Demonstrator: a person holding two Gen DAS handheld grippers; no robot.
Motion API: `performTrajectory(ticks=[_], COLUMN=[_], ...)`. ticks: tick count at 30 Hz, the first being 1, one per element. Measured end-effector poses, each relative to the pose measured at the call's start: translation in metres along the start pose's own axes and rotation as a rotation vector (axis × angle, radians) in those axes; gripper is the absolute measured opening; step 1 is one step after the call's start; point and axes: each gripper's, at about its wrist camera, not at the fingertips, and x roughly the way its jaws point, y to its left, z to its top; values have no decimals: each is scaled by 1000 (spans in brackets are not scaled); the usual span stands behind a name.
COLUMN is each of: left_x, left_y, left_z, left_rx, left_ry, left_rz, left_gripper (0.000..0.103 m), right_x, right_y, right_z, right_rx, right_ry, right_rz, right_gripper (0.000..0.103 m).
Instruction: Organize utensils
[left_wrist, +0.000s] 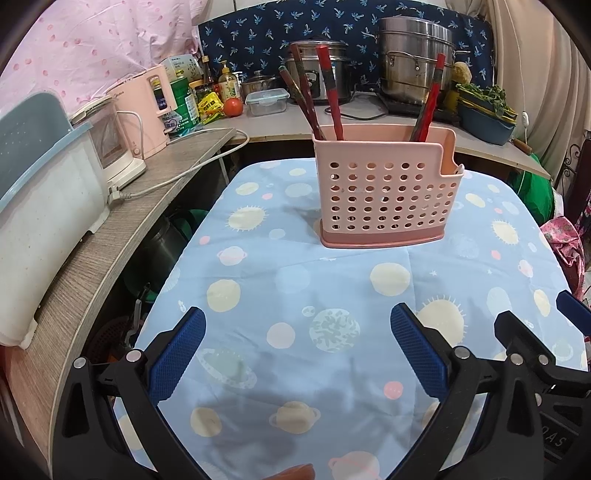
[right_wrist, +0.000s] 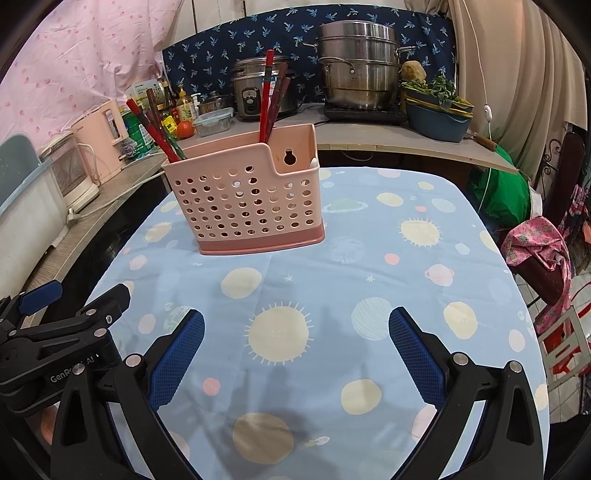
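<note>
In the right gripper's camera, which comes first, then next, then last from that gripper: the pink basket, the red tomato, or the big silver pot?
From the right gripper:
1. pink basket, on the table, ahead and left.
2. tomato, on the counter behind the basket, left.
3. big silver pot, at the counter's back, right.

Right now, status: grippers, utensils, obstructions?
Left gripper open, empty. Right gripper open, empty. Chopsticks upright in pink holder on tablecloth. Nothing between grippers and holder.

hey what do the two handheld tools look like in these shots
Both the left tool and right tool have black plastic frames with silver bolts and blue, grid-textured finger pads. White "GenRobot AI" lettering is partly readable on the left one's body. No cables or sleeves show.
</note>
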Motion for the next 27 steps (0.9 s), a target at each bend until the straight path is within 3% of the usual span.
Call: performTrajectory(ticks=[27], left_x=[-3], left_y=[1], left_z=[1], left_rx=[-4], left_ry=[-14], left_rz=[12], left_gripper=[96], right_x=[4], right_y=[-2], right_z=[0], right_rx=[2], right_ry=[3], right_rz=[-6], right_gripper=[97])
